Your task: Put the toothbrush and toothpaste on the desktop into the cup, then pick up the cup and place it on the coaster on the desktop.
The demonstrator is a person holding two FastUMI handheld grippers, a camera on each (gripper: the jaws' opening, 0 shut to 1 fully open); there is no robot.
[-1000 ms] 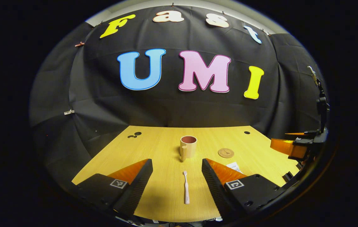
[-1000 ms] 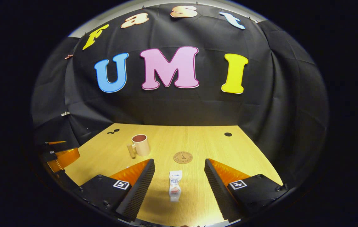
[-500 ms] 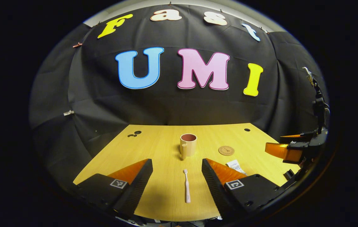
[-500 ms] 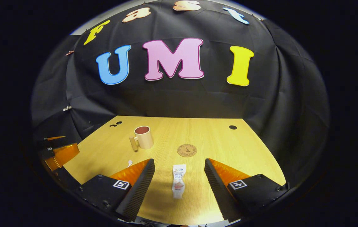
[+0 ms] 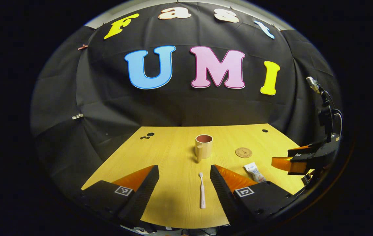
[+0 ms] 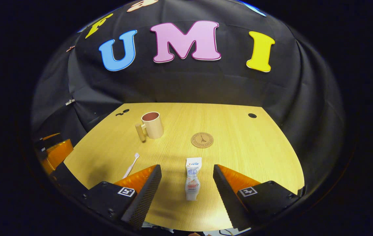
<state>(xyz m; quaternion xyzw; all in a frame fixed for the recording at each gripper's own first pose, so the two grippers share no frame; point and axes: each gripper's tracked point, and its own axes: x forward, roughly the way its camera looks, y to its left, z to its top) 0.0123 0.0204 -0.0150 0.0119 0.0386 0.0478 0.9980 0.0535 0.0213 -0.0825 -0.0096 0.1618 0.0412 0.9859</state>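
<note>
Upright cup [image 6: 152, 125] empty, toothbrush [image 5: 202, 190], toothpaste [image 6: 192, 178] outside

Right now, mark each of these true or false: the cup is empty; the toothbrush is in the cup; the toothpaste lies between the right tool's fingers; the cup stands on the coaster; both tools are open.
1. The cup is empty: true, as far as its inside shows.
2. The toothbrush is in the cup: false, it lies flat on the desktop.
3. The toothpaste lies between the right tool's fingers: true, untouched.
4. The cup stands on the coaster: false, they are apart.
5. Both tools are open: true, the left tool too.
</note>
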